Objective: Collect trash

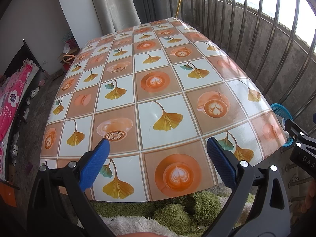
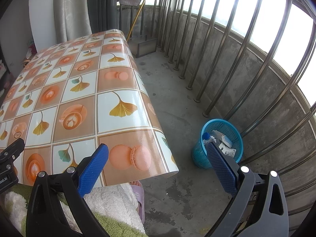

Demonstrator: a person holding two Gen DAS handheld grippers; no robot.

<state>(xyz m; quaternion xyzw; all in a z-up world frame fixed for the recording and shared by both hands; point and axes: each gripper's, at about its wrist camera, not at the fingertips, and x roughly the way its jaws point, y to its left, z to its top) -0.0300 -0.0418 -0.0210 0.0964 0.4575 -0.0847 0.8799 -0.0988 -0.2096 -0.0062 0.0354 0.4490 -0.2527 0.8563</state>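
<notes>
A blue mesh waste basket (image 2: 199, 154) stands on the concrete floor right of the table, by the railing. It holds a plastic bottle (image 2: 206, 137), a small box (image 2: 227, 140) and crumpled paper. Its rim also shows in the left wrist view (image 1: 281, 109) past the table's right edge. My left gripper (image 1: 158, 144) is open and empty above the table's near edge. My right gripper (image 2: 158, 150) is open and empty over the table's near right corner, left of the basket. The table (image 1: 158, 90) has a glossy cloth with leaf and coffee-cup squares.
Steel railing bars (image 2: 217, 49) and a low concrete wall run along the right. A yellow broom handle (image 2: 136, 17) leans at the back. A curtain (image 1: 112, 7) hangs behind the table. Shoes and pink bedding (image 1: 11, 102) lie on the left. A fuzzy green-and-white robe (image 1: 177, 205) is below the grippers.
</notes>
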